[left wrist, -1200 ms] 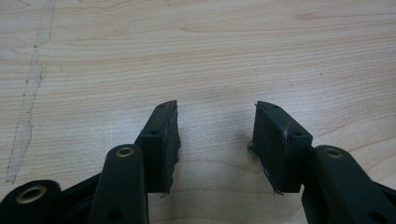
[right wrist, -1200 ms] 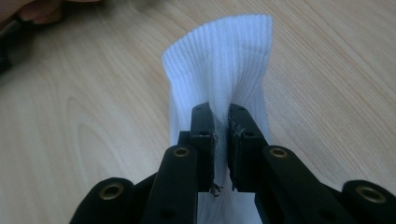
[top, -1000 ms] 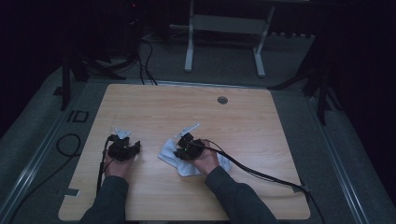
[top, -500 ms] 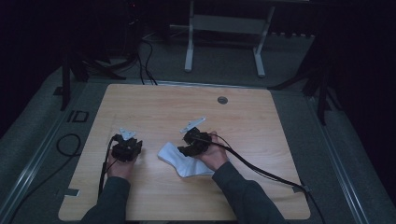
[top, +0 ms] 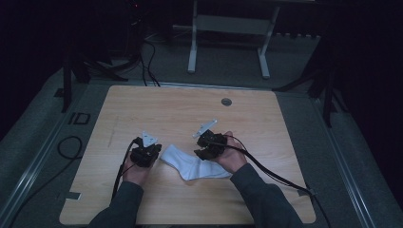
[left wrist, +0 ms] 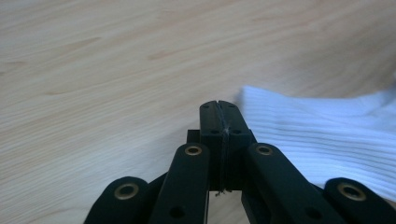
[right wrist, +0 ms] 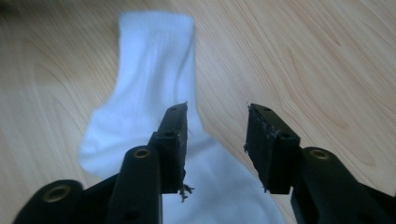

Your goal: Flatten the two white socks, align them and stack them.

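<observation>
Worktop (top: 157, 109): light wood-grain top with rounded corners, sitting on a grey floor (top: 361, 156). A small round grey cap (top: 226, 101) is set into the worktop near its far edge, about midway along. A white metal frame (top: 228, 28) with two legs stands on the floor beyond the far edge. Black cables (top: 142, 57) trail on the floor at far left; a cable loop (top: 69, 147) lies just beside the left edge. The room behind is dark.

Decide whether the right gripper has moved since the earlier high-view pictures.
Yes. The right gripper has shifted toward the table's far edge, nearer the round grommet.
</observation>
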The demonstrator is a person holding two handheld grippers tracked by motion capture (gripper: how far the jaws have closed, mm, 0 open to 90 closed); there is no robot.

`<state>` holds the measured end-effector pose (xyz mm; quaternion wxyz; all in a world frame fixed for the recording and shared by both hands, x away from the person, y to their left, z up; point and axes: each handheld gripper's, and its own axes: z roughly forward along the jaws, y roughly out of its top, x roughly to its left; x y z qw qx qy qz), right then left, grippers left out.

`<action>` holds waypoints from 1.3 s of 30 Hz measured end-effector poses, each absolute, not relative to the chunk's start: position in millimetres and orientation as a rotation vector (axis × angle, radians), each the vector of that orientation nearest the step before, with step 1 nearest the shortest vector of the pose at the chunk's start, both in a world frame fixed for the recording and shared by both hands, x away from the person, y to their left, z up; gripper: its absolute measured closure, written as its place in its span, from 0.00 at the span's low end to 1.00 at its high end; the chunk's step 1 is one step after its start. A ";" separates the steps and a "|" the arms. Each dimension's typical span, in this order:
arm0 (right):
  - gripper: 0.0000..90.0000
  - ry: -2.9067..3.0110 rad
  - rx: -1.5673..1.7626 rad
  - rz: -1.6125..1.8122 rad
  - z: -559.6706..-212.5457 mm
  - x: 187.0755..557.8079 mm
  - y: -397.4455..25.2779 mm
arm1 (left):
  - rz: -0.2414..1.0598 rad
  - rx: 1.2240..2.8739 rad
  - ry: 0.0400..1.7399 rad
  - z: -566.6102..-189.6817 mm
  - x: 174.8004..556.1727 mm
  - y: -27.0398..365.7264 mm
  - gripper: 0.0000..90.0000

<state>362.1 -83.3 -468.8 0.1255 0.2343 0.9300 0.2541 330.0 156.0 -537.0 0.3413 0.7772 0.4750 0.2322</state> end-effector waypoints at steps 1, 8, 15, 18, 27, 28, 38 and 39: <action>0.65 2.708 0.690 0.739 -469.4 361.5 -86.2 | 0.599 2.029 1.229 -538.2 330.0 153.7 1.00; 0.69 2.688 0.748 0.713 -472.6 360.0 -114.2 | 0.585 2.088 1.209 -546.2 330.6 145.7 1.00; 0.69 2.671 0.797 0.693 -478.4 352.7 -131.9 | 0.593 2.109 1.209 -549.1 330.9 145.1 1.00; 0.69 2.668 0.798 0.691 -479.6 346.5 -136.1 | 0.597 2.111 1.208 -548.6 330.1 145.0 1.00; 0.68 2.660 0.869 0.653 -493.0 341.0 -154.2 | 0.619 2.084 1.163 -541.2 324.1 140.1 0.99; 0.68 2.660 0.878 0.649 -495.3 341.2 -156.1 | 0.618 2.088 1.158 -541.7 323.9 138.8 0.99; 0.66 2.652 0.960 0.628 -508.5 345.4 -168.9 | 0.619 2.099 1.112 -538.7 320.3 131.9 0.99; 0.66 2.652 0.966 0.625 -509.1 345.9 -168.8 | 0.615 2.103 1.113 -540.0 320.6 131.1 0.99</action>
